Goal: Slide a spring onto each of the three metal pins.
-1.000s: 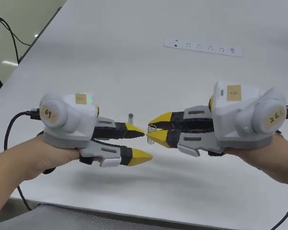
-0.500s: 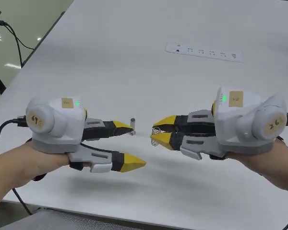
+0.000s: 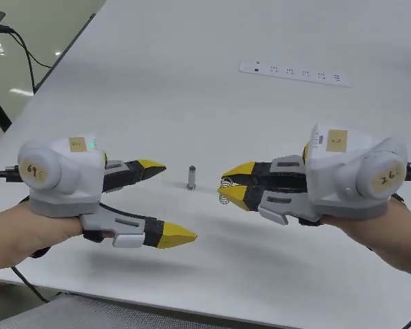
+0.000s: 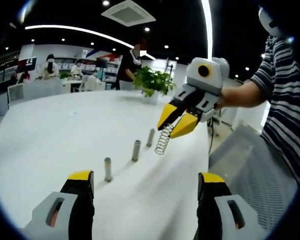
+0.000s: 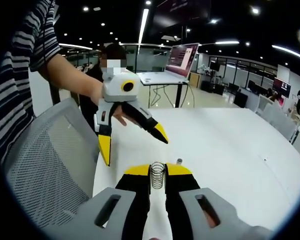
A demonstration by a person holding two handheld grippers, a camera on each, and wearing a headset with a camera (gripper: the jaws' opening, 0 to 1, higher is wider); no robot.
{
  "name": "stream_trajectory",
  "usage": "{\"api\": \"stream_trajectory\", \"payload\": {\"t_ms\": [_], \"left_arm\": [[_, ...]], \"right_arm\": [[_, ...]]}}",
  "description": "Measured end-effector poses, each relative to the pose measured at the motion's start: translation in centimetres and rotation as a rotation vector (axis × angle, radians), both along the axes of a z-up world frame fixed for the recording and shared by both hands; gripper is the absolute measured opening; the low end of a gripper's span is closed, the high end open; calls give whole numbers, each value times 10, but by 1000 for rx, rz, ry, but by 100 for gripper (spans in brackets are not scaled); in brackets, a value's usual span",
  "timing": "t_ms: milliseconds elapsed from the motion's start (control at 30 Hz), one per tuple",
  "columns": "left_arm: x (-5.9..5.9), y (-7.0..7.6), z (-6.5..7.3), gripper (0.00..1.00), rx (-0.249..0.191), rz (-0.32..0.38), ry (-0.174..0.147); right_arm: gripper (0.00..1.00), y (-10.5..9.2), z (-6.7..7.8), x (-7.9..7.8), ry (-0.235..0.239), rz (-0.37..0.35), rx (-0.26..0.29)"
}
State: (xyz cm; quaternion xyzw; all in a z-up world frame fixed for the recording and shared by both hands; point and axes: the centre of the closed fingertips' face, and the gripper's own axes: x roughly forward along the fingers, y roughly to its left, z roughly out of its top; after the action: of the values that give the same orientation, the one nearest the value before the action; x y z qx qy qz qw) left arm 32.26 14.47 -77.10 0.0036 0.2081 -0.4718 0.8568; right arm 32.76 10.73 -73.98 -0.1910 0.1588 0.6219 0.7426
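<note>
**Right gripper holds a spring beside a pin – left gripper open**

In the head view the right gripper (image 3: 226,186) sits right of centre, its yellow-tipped jaws clenched on a small coil spring (image 3: 223,199) that pokes out past the tips. Just to the left of those tips a short metal pin (image 3: 191,177) stands upright on the white table (image 3: 192,89), apart from the spring. The left gripper (image 3: 170,201) is at the lower left of the frame with its jaws spread wide and nothing between them. One tip points toward the pin and the other lies lower, nearer the table's front edge. A white power strip (image 3: 294,72) lies in the upper right, well apart from both.

The left gripper view shows three pins in a row running away up the middle of the frame – near (image 4: 108,169), middle (image 4: 136,150) and far (image 4: 150,137). The spring hangs from the right gripper's tips just beside the far one. The middle and far pins look ribbed, possibly coiled, but they are too small to tell.

In the right gripper view the spring stands upright between the closed jaws at lower centre, with a pin top just beyond.
</note>
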Motion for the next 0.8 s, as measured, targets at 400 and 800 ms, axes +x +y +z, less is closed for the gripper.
{"api": "stream_trajectory", "payload": {"t_ms": [400,800], "left_arm": [[2,19,-5,98,-7,63,0],[5,29,0,98,-23,98,-5]], "right_arm": [[7,7,-8,5,13,-32,10],[7,25,-20,5,35,-21,13]]}}
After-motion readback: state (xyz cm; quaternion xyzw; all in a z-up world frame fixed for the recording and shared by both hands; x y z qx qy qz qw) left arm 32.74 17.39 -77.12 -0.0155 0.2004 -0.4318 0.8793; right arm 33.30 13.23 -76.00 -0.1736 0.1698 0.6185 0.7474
